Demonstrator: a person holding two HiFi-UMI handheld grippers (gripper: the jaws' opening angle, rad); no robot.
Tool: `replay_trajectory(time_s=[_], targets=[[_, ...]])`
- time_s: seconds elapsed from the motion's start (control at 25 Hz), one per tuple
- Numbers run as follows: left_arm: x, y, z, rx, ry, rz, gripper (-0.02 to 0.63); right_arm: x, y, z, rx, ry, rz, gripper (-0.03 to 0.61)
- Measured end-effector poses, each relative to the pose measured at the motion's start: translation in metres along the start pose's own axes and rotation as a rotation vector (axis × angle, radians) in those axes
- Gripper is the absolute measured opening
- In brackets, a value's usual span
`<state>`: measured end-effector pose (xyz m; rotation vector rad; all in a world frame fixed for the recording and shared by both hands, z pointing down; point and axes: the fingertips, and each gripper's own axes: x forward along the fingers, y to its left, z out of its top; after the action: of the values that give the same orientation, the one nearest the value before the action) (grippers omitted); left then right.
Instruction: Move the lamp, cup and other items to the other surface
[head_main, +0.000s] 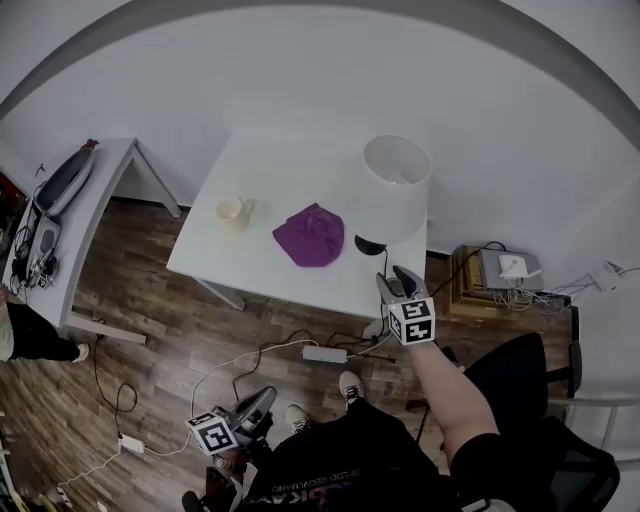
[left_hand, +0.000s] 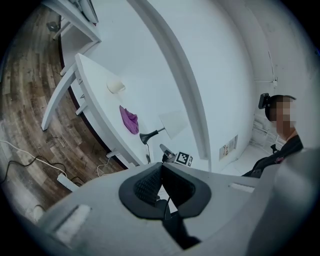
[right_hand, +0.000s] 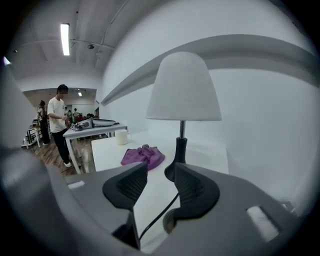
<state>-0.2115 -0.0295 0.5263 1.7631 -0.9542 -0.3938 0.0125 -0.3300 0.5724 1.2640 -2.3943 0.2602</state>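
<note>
A lamp with a white shade (head_main: 396, 185) and a black base (head_main: 370, 245) stands at the right end of the white table (head_main: 260, 160). A purple cloth (head_main: 312, 236) lies to its left, and a cream cup (head_main: 234, 212) beyond that. My right gripper (head_main: 392, 277) hovers at the table's front edge just short of the lamp base (right_hand: 173, 171). This gripper (right_hand: 160, 169) is open, and the lamp's black cord (right_hand: 159, 216) runs below the gap, untouched by the pads. My left gripper (head_main: 262, 400) hangs low over the floor, shut and empty (left_hand: 161, 167).
A second white table (head_main: 100, 190) with devices on it stands to the left, across a gap of wooden floor. A power strip (head_main: 324, 353) and cables lie on the floor under the table's front edge. A box of electronics (head_main: 500, 270) sits on the right. A person (right_hand: 58, 120) stands by the far table.
</note>
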Motion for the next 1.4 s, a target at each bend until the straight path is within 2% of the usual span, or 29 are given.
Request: replay_trajectory(time_s=[0.2,0.4,0.52,0.8,0.96,1.08,1.4], targets=[[0.024,-0.002,-0.014,-0.048,-0.04,0.068,-0.008,0.059,-0.024,-0.006,-0.057,0.026,0.049,0.186],[0.035,0.003,-0.025,-0.091,-0.075,0.163,-0.008,0.106,-0.044,0.006,-0.043,-0.023,0.092,0.208],[0.043,0.002,-0.028,-0.099,-0.086,0.196,-0.008,0.122,-0.042,0.015,-0.07,-0.06,0.137,0.217],[0.058,-0.003,-0.029,-0.098,-0.093,0.242,-0.008,0.146,-0.037,0.022,-0.069,-0.082,0.201,0.218],[0.062,-0.004,-0.031,-0.104,-0.094,0.257,-0.008,0.152,-0.04,0.025,-0.066,-0.082,0.207,0.171],[0.065,-0.004,-0.032,-0.107,-0.095,0.261,-0.008,0.156,-0.037,0.025,-0.061,-0.098,0.225,0.166],[0.063,-0.001,-0.032,-0.118,-0.099,0.267,-0.008,0.156,-0.04,0.02,-0.054,-0.064,0.192,0.163]])
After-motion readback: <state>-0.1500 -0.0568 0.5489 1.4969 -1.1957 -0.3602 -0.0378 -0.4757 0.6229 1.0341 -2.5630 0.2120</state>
